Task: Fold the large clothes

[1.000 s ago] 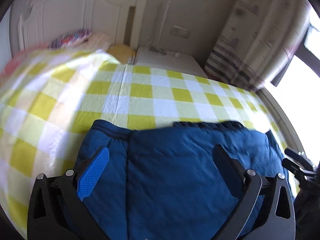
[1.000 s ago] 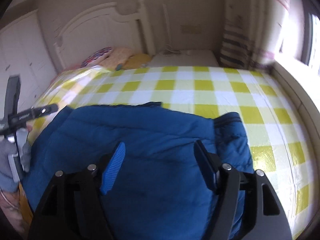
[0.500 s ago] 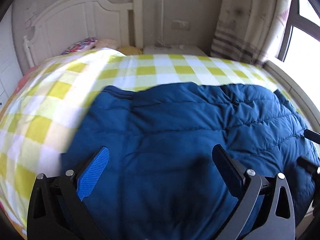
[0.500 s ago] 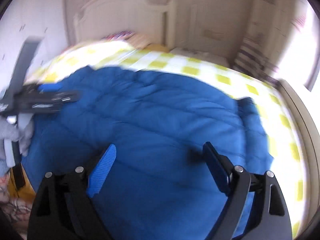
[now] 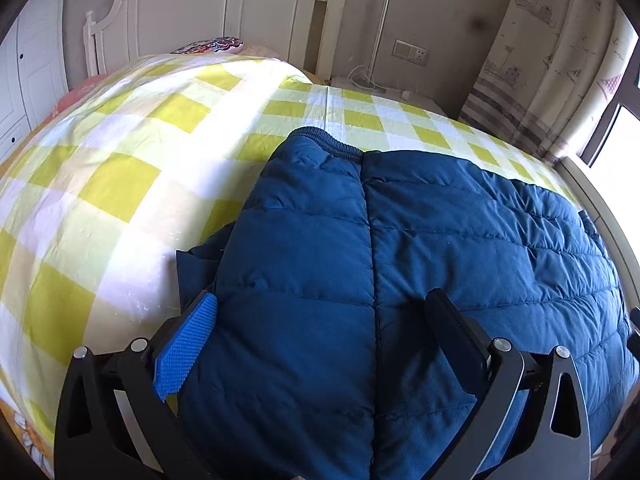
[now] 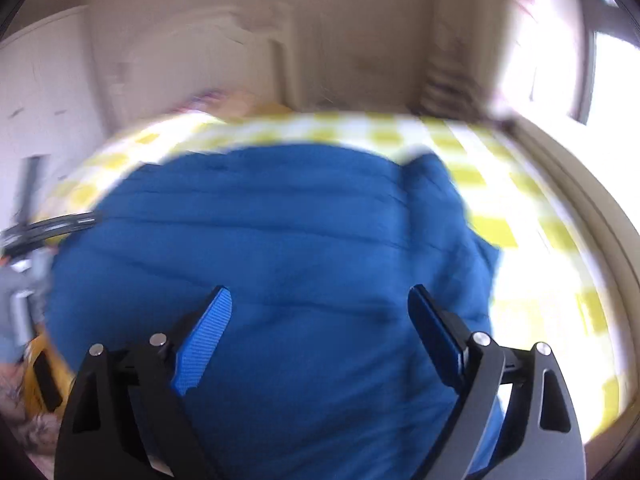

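Spread across yellow-and-white checked bed sheet [image 5: 120,168]: puffy blue quilted down jacket [image 5: 460,240], folded sleeve on top at left. Left gripper [image 5: 320,320] fingers spread wide, empty. Right gripper [image 6: 320,312] likewise, view badly blurred. Probably light, soft, slippery, springy; best pinched at ribbed cuff [image 5: 328,140] or hem. Near edge cut off.

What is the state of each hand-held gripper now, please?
Left hand-held gripper: open, above the blue padded jacket, holding nothing.
Right hand-held gripper: open, also holding nothing.
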